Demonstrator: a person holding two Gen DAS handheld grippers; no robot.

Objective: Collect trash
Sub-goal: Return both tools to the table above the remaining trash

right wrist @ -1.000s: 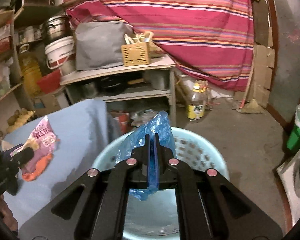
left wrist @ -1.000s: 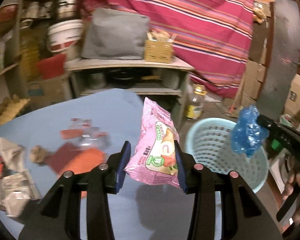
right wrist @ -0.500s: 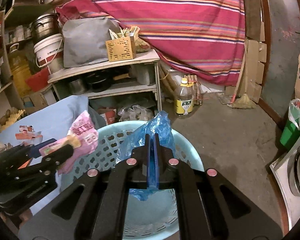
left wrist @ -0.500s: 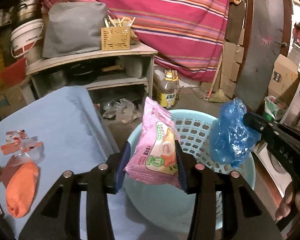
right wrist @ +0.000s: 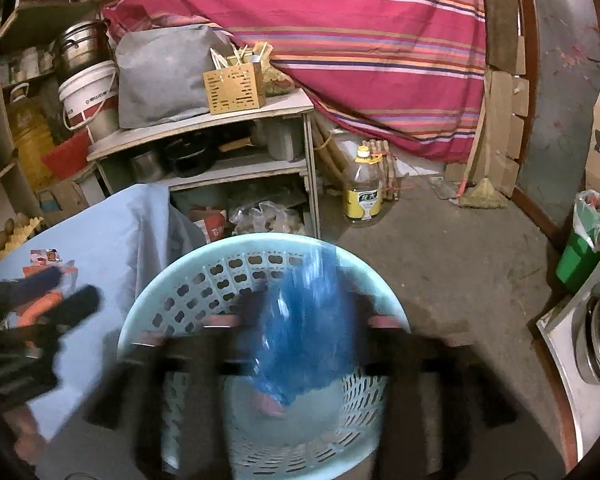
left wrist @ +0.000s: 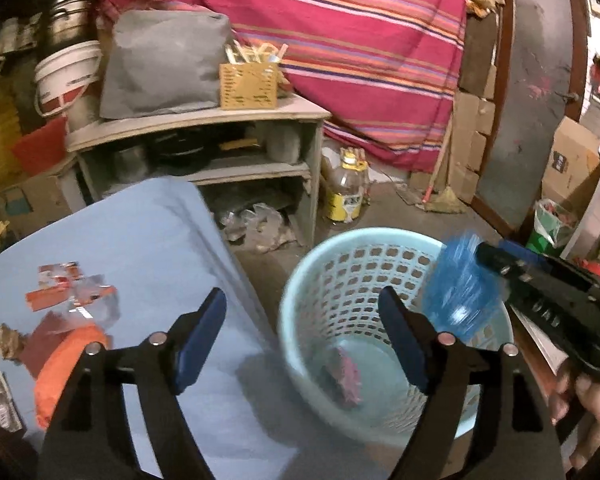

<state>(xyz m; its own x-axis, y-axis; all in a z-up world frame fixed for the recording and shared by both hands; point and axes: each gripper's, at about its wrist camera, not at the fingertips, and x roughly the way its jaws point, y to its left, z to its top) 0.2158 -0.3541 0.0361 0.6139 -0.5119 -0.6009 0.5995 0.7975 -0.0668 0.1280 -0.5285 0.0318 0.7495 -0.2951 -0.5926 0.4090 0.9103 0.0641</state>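
Observation:
My left gripper (left wrist: 304, 340) stands wide open over the near rim of the light blue basket (left wrist: 300, 276), its jaws still opening and nothing between them. The pink snack packet (left wrist: 346, 372) is a blur low inside the basket. My right gripper (right wrist: 304, 320) is smeared by motion above the basket (right wrist: 172, 280), its jaws opening. The blue plastic bag (right wrist: 304, 332) streaks downward between its spread fingers. In the left wrist view that bag (left wrist: 460, 292) hangs blurred just below the right gripper (left wrist: 492, 254), inside the basket's far rim. My left gripper (right wrist: 74, 288) shows at the left edge.
On the blue table (left wrist: 160, 248) lie an orange wrapper (left wrist: 68, 356), clear plastic with red labels (left wrist: 72, 292) and crumpled paper (left wrist: 0, 340). A wooden shelf (left wrist: 204, 120), an oil bottle (left wrist: 346, 196) and a green bin (right wrist: 580, 256) stand around the basket.
Both grippers have opened. The pink packet has dropped from the left one into the basket, and the blue bag is slipping down out of the right one. The left hand moved on over the basket.

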